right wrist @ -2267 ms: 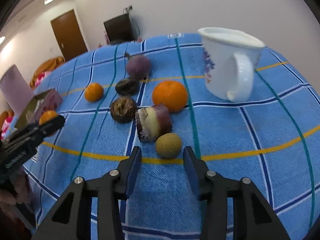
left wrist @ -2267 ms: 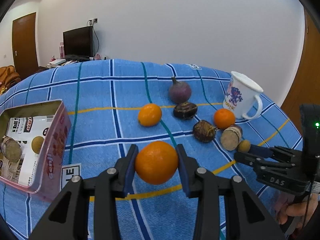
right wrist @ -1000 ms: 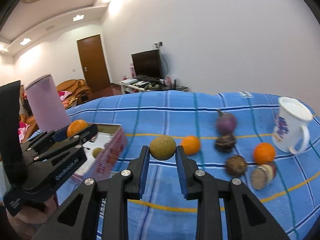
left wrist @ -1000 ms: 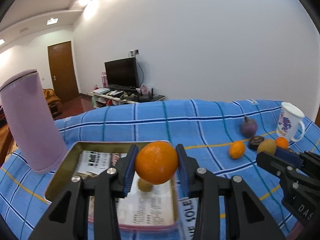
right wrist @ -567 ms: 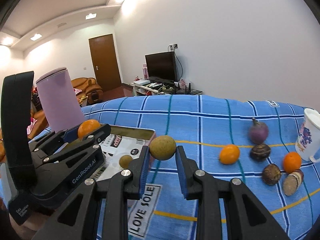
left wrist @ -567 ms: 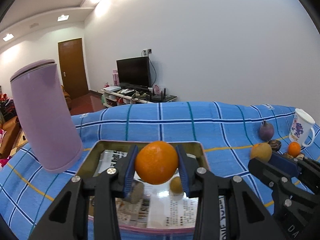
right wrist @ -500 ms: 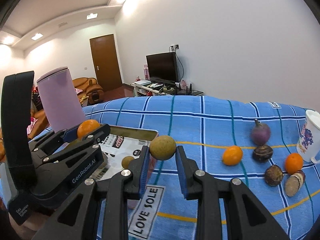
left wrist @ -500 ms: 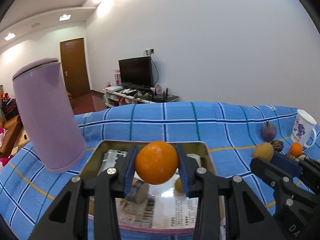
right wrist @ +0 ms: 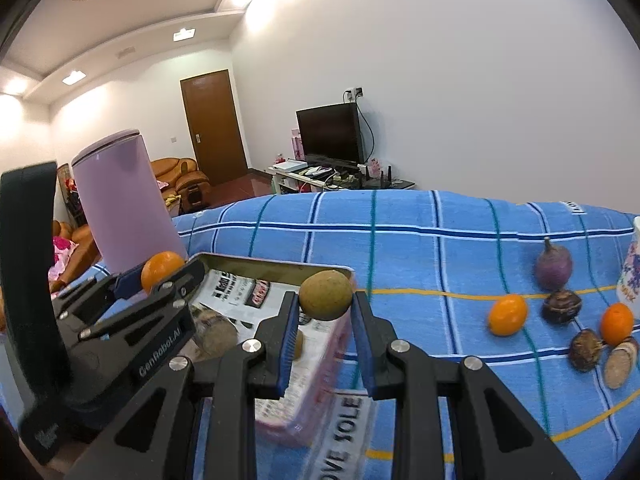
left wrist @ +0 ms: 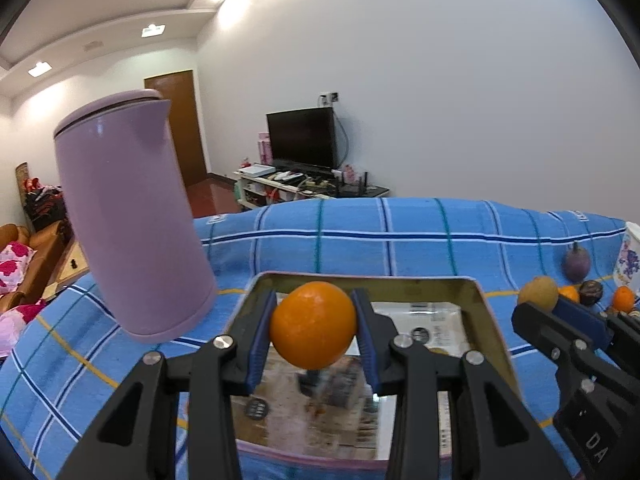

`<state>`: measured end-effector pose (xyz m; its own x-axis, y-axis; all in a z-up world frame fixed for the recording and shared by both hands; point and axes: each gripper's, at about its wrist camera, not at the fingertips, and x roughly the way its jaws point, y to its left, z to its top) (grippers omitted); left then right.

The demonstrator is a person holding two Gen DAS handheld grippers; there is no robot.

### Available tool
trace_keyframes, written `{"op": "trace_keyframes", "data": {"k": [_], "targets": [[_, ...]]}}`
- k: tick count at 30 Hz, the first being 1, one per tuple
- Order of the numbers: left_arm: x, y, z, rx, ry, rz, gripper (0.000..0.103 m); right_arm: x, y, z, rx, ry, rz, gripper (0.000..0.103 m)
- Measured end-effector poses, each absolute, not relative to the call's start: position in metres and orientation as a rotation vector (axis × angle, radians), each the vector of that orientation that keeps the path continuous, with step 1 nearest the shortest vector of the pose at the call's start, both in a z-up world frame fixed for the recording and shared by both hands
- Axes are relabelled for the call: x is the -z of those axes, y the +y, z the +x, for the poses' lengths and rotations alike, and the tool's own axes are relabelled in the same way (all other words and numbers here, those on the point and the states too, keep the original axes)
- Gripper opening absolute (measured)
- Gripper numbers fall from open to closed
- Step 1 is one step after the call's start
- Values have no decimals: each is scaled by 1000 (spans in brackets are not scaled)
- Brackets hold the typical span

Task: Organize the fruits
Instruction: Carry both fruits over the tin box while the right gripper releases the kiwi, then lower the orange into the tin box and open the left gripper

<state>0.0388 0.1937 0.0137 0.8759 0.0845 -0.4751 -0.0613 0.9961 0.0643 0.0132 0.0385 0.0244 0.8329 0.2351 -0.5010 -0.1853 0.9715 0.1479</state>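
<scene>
While both grippers hang over the shallow rectangular metal tin [left wrist: 494, 320] lined with printed paper, the job looks to me partly done and mid-delivery. The left gripper [left wrist: 313, 330] pinches a round glossy orange [left wrist: 313, 325] between its blue-padded fingers [left wrist: 259, 338], the fruit gripped across its middle and held in the air above the tin's paper floor, which lies just beyond and below the fingertips. The right gripper [right wrist: 325, 322] likewise squeezes a small dull olive-brown round fruit [right wrist: 326, 295] at its fingertips, above the tin's near right corner, so that fruit is not yet set down either. Inside the tin, below and to the left of the right fingers, a brownish rough-skinned item [right wrist: 214, 334] and a small yellowish-brown fruit [right wrist: 298, 345] already rest on the paper, so I judge that at least two pieces have been sorted. Well to the right of the right fingers, on the blue checked cloth [right wrist: 420, 256], several pieces are left: a smaller orange [right wrist: 507, 315], another orange [right wrist: 616, 323], a purple round fruit with a stalk [right wrist: 553, 267], two dark brown lumpy pieces [right wrist: 561, 307], and a cut slice showing a pale face [right wrist: 618, 363], beside a white printed mug [right wrist: 631, 272] at the frame edge. A tall lilac lidded jug [left wrist: 128, 216] stands to the left of the left fingers, just beside the tin. What is left, as I read it, is to release these two fruits into the tin and then fetch the remaining ones from the cloth.
</scene>
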Motion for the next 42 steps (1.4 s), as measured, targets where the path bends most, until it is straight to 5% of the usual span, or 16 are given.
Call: {"op": "trace_keyframes", "data": {"k": [42], "targets": [[7,224,58,-188,621,51,41,-6,98,55,-362,610,41,29]]}}
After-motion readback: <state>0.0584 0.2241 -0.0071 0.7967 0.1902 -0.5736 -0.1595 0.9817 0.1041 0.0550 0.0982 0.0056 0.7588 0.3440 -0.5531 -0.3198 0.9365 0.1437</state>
